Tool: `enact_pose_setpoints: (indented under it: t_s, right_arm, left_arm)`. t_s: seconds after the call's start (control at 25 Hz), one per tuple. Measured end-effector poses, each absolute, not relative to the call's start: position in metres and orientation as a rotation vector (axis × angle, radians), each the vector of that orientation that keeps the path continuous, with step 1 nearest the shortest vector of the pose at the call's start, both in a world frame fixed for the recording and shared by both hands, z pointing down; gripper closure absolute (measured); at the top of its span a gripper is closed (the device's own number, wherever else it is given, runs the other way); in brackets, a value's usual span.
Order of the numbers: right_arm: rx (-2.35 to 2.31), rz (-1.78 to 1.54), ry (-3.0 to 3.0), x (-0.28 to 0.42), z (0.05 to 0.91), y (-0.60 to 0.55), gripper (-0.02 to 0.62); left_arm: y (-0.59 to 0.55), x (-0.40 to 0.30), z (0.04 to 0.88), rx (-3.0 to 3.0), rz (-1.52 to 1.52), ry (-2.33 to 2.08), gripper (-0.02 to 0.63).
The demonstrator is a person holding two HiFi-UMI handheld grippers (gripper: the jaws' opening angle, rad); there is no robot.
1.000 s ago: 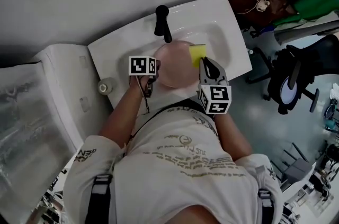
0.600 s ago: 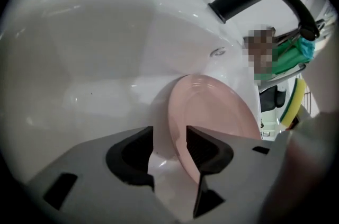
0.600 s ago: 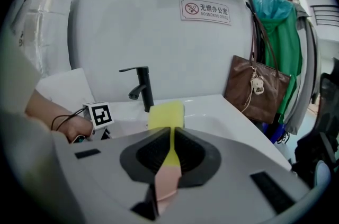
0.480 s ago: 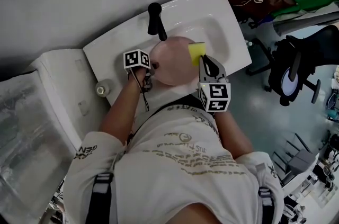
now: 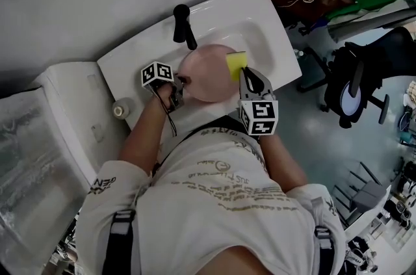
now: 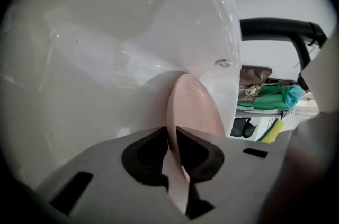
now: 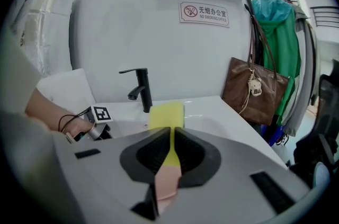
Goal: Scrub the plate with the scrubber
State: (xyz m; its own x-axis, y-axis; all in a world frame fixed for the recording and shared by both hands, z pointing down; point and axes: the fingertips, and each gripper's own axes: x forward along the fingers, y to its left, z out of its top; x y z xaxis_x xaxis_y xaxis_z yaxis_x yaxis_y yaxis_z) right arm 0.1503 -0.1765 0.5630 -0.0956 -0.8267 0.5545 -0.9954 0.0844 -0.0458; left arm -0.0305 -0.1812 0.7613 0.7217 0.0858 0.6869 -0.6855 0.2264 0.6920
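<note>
**Head view: left gripper closing on the plate, right gripper on the scrubber**

Left gripper has its jaws closing on the pink plate. In its own view they stand only narrowly apart, one against each face of the rim, which runs straight between them. From the head view this gripper meets the plate's left edge just above centre frame, over the white sink and below the black tap.

Right gripper is clamped on the yellow scrubber, which sticks out past the jaw tips. The scrubber lies at the plate's upper right edge (whether it presses on the plate I cannot tell).

Compared with a second ago, the left jaws were then spread wide beside the plate's left rim; now they have drawn in around it. The right gripper has kept the scrubber at the same edge of the plate. Sink, plate and both grippers now sit slightly further toward the upper left of the frame.
</note>
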Motion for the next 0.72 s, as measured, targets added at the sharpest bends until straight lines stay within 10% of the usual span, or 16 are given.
enact_pose_setpoints:
  t_s: [0.72]
  right_arm:
    - [1.659,0.636,-1.935,0.150,0.566,-0.173,0.558]
  left_arm:
    - [-0.177,-0.017,0.683,1.485,0.426,-0.558,0.565]
